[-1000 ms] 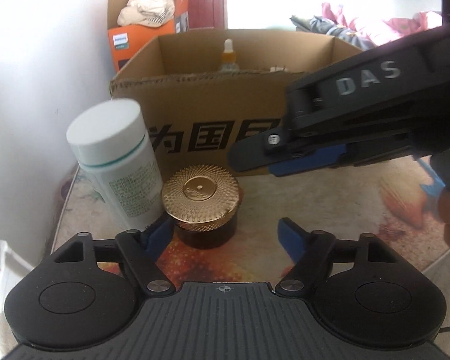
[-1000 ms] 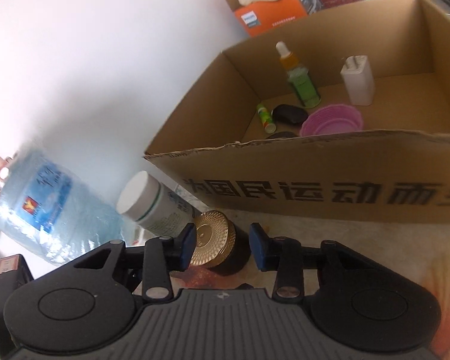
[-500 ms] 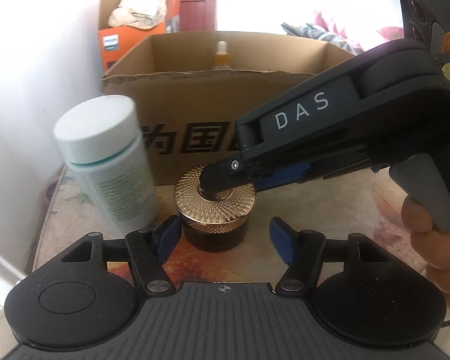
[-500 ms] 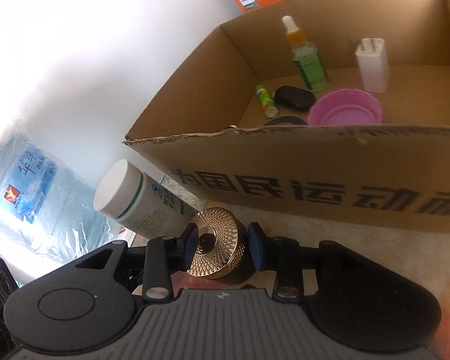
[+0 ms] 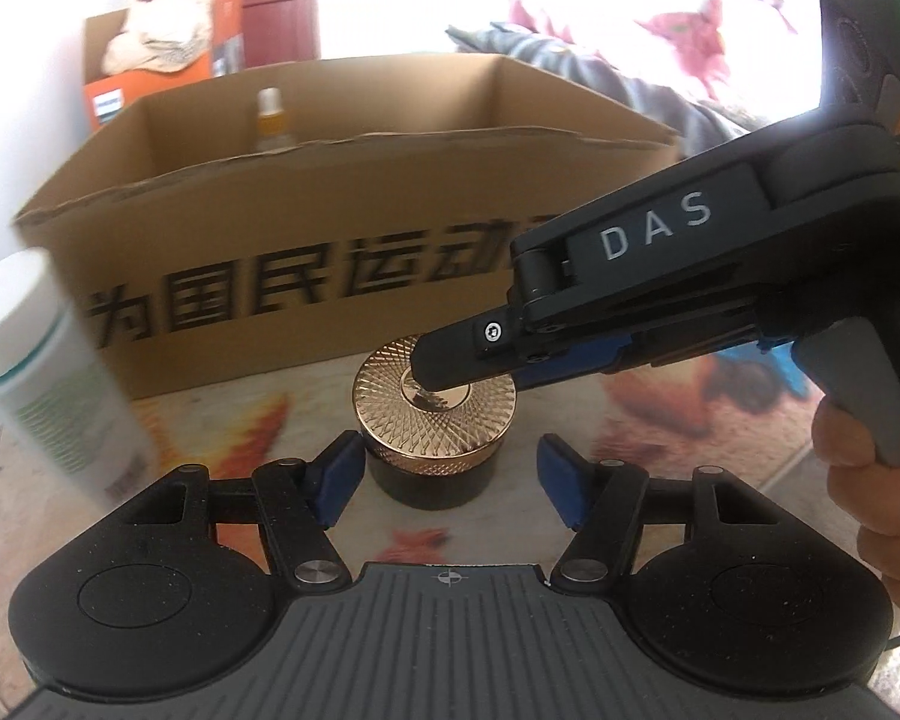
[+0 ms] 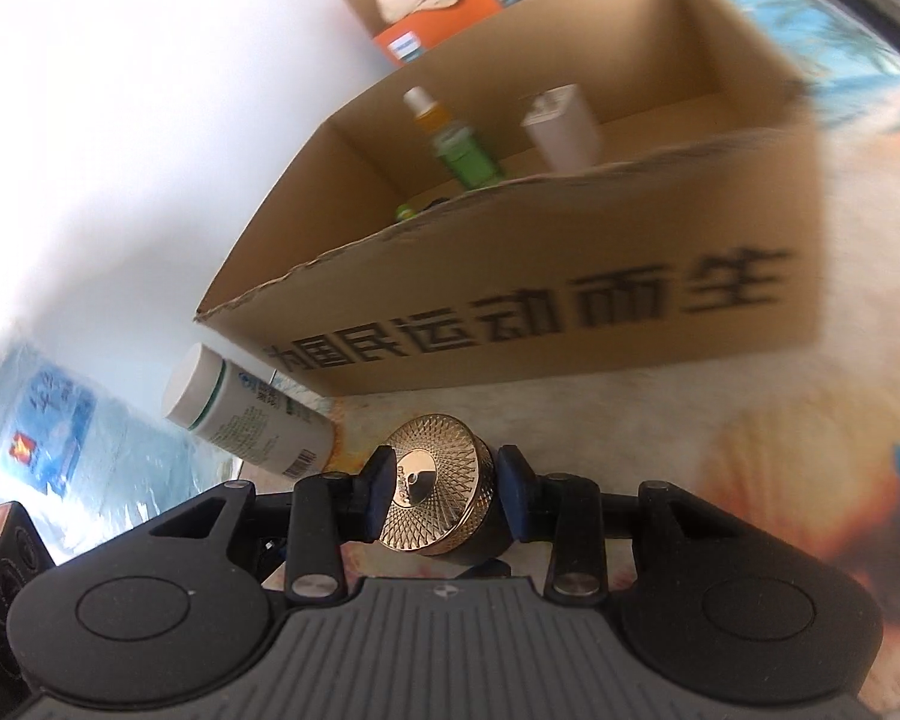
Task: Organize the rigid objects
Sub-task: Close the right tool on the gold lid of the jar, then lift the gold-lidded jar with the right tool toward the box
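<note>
White wall backs a patterned tabletop [image 5: 570, 420] where your cardboard box [image 5: 342, 228] stands open, printed with black characters along its near side. Inside it the right view shows a dropper bottle [image 6: 444, 132] and a white block [image 6: 561, 126], both upright. Just in front of the box sits the jar [image 5: 435, 414], dark-bodied with a ribbed gold lid, upright on the table. Your right gripper [image 6: 444, 495] has its blue pads [image 6: 378, 492] pressed on either side of the gold lid, so it grips the jar from above. Your left gripper [image 5: 444, 474] stands half wide around the jar's body; its near pad is close to the jar and the other is clear of it. Left of the jar stands a white bottle [image 6: 246, 414] with a green band, near the box corner.
</note>
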{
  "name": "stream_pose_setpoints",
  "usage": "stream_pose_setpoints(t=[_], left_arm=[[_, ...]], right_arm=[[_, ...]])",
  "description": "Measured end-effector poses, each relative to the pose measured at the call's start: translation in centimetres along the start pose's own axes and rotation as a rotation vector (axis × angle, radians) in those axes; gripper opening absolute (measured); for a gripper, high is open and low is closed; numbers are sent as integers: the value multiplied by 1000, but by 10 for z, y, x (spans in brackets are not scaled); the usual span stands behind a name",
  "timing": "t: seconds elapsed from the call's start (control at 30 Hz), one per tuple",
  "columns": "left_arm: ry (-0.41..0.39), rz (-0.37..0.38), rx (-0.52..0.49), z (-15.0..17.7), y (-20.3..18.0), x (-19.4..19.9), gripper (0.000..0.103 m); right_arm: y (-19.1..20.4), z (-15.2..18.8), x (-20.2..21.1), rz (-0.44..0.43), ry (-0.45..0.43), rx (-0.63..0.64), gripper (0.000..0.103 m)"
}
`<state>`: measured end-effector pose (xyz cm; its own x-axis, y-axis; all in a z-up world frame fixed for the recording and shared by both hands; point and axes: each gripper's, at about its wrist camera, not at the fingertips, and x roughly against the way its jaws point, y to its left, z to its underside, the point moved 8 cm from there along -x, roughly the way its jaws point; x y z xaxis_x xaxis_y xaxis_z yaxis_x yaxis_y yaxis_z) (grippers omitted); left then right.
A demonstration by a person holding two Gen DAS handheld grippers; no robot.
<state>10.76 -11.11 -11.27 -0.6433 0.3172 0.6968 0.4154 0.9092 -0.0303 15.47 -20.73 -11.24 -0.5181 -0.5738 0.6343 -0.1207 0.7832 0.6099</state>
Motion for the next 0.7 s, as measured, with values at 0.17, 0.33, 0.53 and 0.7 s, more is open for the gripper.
stream_pose_setpoints(t=[0.17,0.33,0.53,0.7], left_arm=[[9,26,-47,-4,-23,-7,63],[20,47,-55,-9,-38,-13,63],[20,53,-52,-8,-43,-15,64],[16,42,-58,-10,-38,-20,64]], right_arm=[[-18,1,20,16,-42,-34,40],[-33,2,36,21,-65,-65,40],[-42,3,40,15,-75,-82,41],[-45,5,46,8,-100,-108,40]])
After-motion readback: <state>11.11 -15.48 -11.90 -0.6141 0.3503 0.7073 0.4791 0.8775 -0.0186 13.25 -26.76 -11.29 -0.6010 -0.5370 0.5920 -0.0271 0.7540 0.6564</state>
